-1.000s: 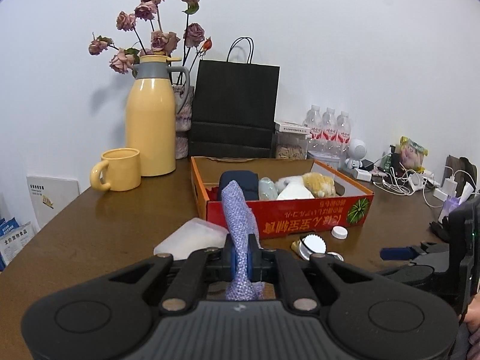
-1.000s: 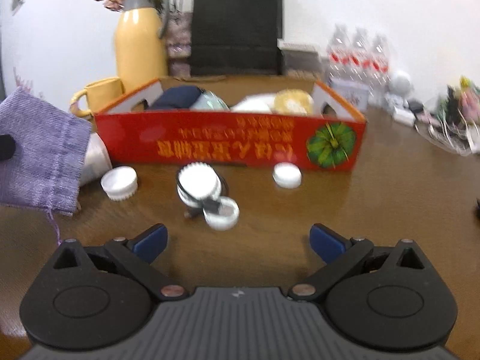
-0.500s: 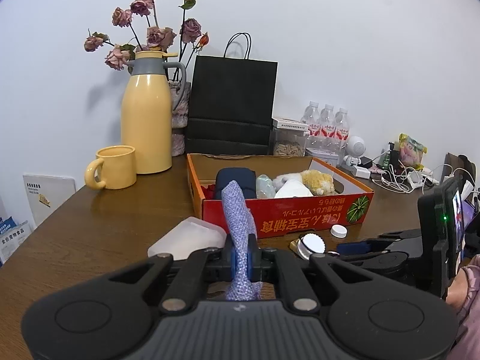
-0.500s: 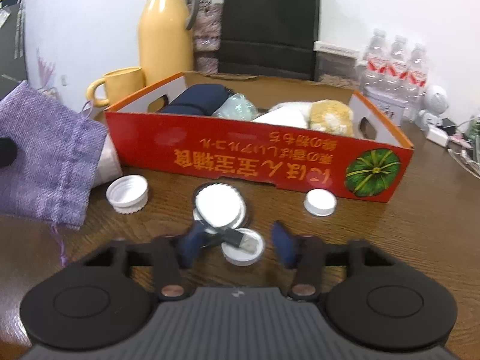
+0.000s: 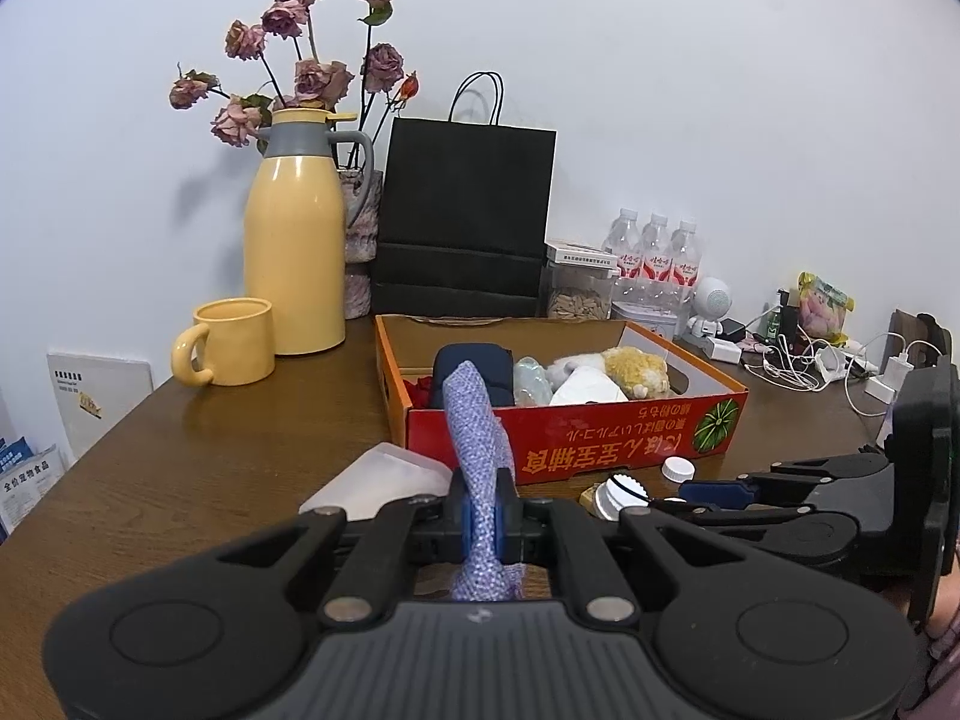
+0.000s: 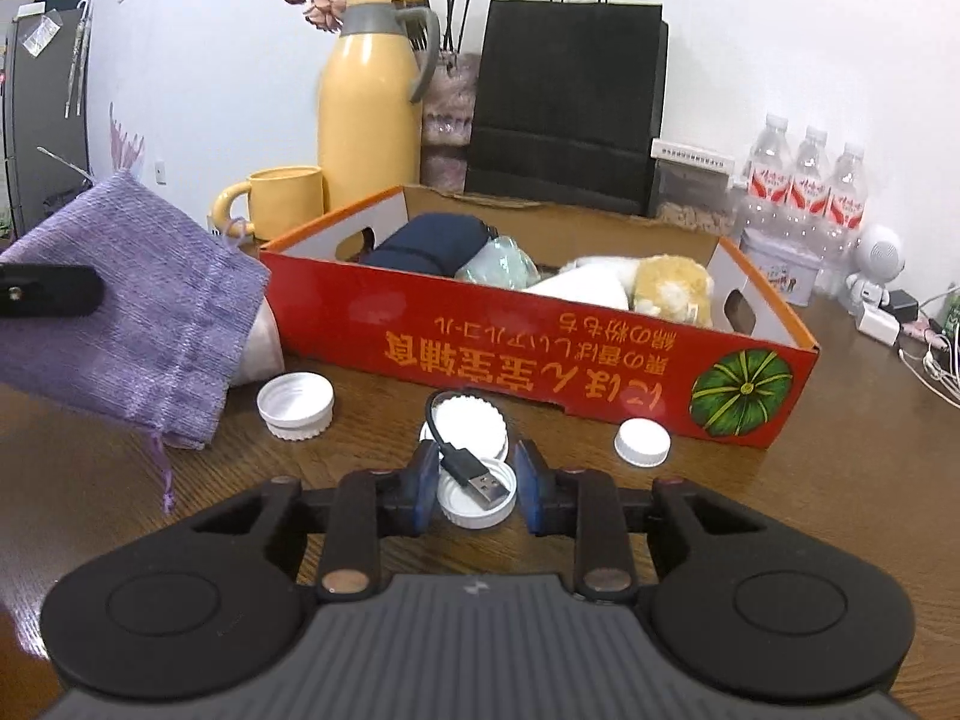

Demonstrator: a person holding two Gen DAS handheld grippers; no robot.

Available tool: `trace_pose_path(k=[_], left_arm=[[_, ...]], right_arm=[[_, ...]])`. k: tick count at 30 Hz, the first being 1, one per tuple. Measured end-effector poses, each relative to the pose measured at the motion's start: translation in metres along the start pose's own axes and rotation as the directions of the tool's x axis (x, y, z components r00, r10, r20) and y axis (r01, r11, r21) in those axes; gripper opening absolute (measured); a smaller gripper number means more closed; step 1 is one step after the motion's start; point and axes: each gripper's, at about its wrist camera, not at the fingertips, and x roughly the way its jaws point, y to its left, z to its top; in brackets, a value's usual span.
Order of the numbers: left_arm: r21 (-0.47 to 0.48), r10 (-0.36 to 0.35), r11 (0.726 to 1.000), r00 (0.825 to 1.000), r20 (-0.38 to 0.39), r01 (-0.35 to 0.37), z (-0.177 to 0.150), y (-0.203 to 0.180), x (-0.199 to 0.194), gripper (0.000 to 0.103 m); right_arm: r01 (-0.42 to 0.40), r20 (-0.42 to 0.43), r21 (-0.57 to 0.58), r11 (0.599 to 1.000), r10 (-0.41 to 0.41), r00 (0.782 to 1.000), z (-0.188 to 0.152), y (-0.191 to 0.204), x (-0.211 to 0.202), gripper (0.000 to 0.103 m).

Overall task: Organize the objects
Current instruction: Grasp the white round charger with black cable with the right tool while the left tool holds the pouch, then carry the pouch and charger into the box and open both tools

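The right gripper (image 6: 474,483) is closing around the USB plug (image 6: 480,474), whose length points toward five o'clock; no contact yet.

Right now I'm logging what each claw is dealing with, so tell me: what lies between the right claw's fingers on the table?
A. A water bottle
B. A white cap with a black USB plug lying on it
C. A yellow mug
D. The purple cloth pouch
B: in the right wrist view the closing right claw brackets a white cap with a black USB plug lying on it; the purple pouch is pinched in the left claw.
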Motion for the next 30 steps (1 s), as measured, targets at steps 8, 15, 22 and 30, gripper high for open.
trace_pose_path(k=[8, 15, 22, 30], left_arm=[[-0.001, 0.0, 1.0, 1.0, -0.013, 0.0, -0.001, -0.001, 0.002, 0.006], [-0.002, -0.004, 1.0, 1.0, -0.014, 0.004, -0.002, -0.001, 0.003, 0.006], [-0.003, -0.006, 1.0, 1.0, -0.006, 0.006, -0.001, -0.002, 0.002, 0.006], [0.003, -0.02, 1.0, 1.0, 0.021, 0.02, 0.009, -0.007, 0.001, 0.005]], right_arm=[[0.011, -0.074, -0.008, 1.0, -0.012, 0.997, -0.008, 0.0, 0.013, 0.035], [0.006, -0.045, -0.028, 1.0, -0.008, 0.999, -0.005, 0.004, 0.013, 0.015], [-0.008, -0.016, -0.063, 0.998, 0.007, 1.0, -0.004, 0.009, 0.007, 0.007], [0.01, 0.067, -0.036, 0.999, -0.007, 0.998, 0.006, 0.003, -0.011, 0.006]])
